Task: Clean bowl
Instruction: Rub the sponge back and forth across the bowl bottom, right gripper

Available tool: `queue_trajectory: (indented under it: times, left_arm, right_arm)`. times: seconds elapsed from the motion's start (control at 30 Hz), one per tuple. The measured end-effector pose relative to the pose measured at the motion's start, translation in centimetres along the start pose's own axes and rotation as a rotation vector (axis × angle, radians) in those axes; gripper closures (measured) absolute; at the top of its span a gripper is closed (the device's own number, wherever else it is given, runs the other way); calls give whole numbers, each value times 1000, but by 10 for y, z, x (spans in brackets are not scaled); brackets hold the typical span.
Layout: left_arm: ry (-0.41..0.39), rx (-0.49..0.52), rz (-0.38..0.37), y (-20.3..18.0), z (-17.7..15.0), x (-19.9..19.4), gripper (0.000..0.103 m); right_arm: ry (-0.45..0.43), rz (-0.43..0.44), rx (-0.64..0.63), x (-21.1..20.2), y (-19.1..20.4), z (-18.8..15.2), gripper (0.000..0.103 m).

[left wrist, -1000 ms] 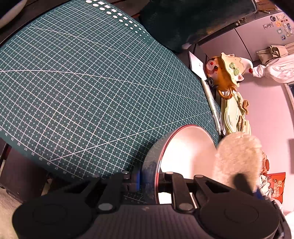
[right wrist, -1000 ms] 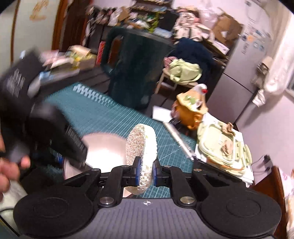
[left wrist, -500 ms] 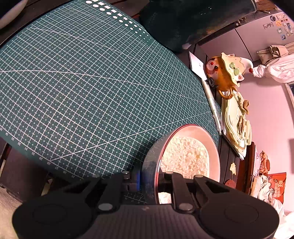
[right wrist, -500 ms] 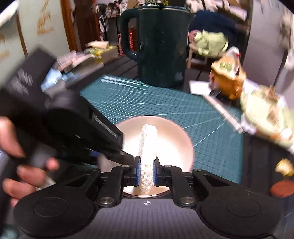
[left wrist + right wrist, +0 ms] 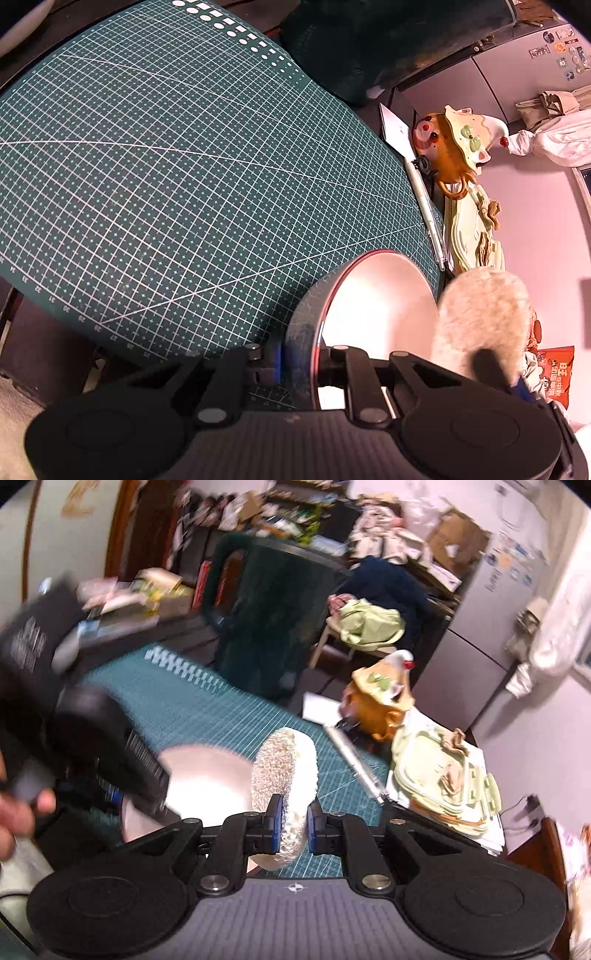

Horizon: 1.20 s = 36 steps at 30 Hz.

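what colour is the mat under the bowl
Dark green with a white grid of lines, the mat shows best in the left wrist view, where the bowl rests on it.

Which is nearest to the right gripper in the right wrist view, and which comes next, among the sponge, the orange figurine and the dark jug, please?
1. Sponge: clamped between the right gripper's fingers.
2. Orange figurine: ahead and to the right, just off the mat's right edge.
3. Dark jug: farthest, at the mat's far end, slightly left of centre.
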<state>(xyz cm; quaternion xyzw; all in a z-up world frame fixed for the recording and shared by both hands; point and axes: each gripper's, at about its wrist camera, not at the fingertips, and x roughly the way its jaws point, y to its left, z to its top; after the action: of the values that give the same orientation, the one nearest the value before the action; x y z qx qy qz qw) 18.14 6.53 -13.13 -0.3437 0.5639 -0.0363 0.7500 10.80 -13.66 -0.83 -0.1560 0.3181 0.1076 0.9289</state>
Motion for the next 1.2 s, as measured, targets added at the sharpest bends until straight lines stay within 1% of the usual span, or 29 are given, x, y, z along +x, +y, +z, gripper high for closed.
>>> queue_trajectory:
  times: [0.07,0.13,0.2,0.27,0.37,0.47,0.5,0.57,0.6,0.67,0.73,0.83,0.9,0.93,0.97,1.0,1.07,1.13,1.17,1.2]
  left_arm:
    - [0,0,1,1,1,1,87]
    - [-1,-1,1,2,1,2,87]
    - [-1,-1,2,3,2,3,87]
    - [-2,-2,3,4,2,4,87]
    - [-3,-2,3,3,3,3,87]
    - [-4,2,4,-2,-2,-4,88]
    - [-4,3,4,-1,-2,-3,88]
    - [-4,6,4,1,0,0,88]
    - [-4,7,4,0,-1,0,88]
    - [-3,10,5,-2,-1,-1,88]
    - [-2,15,7,-4,0,-1,88]
    - [0,23,10,-7,3,-2,88]
    - [1,28,12,-10,4,-2,88]
    - [-13,41,19,-10,6,-1,88]
    - [-22,52,26,-19,6,-5,87]
    - [-23,51,31,-22,4,-9,85]
    - [-24,49,41,-27,1,-16,85]
    - [-25,47,50,-33,-3,-24,84]
    - [-25,45,54,-36,-4,-28,83]
    - [-26,44,59,-38,-6,-32,80]
  right_arm:
    - [-5,88,138,-1,-24,2,91]
    - [-6,162,225,1,-35,2,91]
    - [-6,231,237,3,-31,1,91]
    - [17,275,193,7,-15,-2,91]
    - [65,273,123,21,10,-8,91]
    - [106,264,88,35,25,-14,91]
    - [106,250,78,37,28,-16,91]
    - [118,187,46,41,32,-17,91]
    - [124,168,49,42,32,-18,91]
    - [112,113,42,40,31,-18,92]
    - [74,57,9,32,31,-17,92]
    - [17,42,26,17,20,-10,92]
    - [-16,57,69,12,6,-7,92]
    - [-33,67,93,9,-1,-5,92]
    - [-44,90,136,8,-11,-4,92]
    - [-45,112,174,9,-18,-4,91]
    - [-24,195,289,17,-36,-6,91]
    - [-5,258,373,24,-49,-9,91]
    - [0,282,401,27,-53,-10,91]
    - [0,295,413,28,-55,-10,91]
